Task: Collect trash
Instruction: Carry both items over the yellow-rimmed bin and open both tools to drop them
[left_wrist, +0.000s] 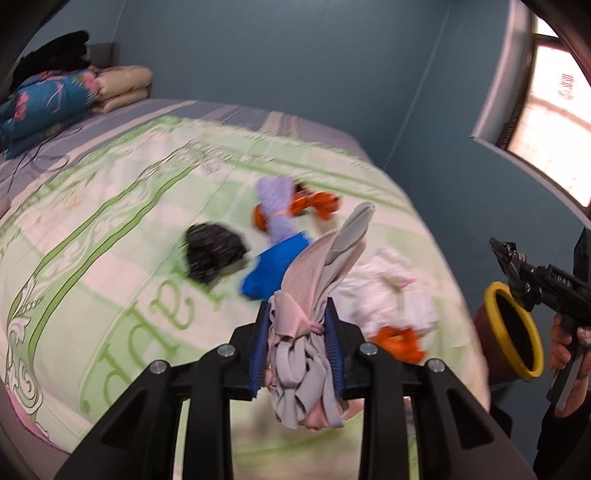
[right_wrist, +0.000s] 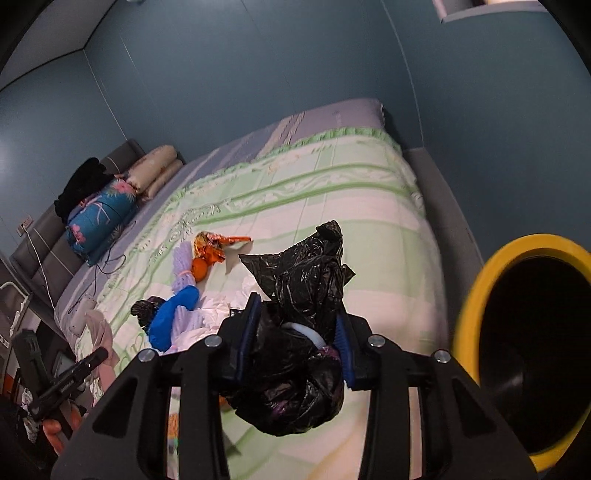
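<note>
A: What does each gripper have?

B: The left gripper (left_wrist: 297, 332) is clamped on a pink-grey cloth wad (left_wrist: 314, 314); the right gripper (right_wrist: 295, 328) is clamped on a black plastic bag (right_wrist: 299, 295), both above the bed (right_wrist: 351, 192).

A: And the bin?

B: The yellow-rimmed bin (right_wrist: 476, 288) stands just beside the bed.

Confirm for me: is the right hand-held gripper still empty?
No, the right hand-held gripper is shut on a crumpled black plastic bag, which bulges above and below its blue pads.
</note>
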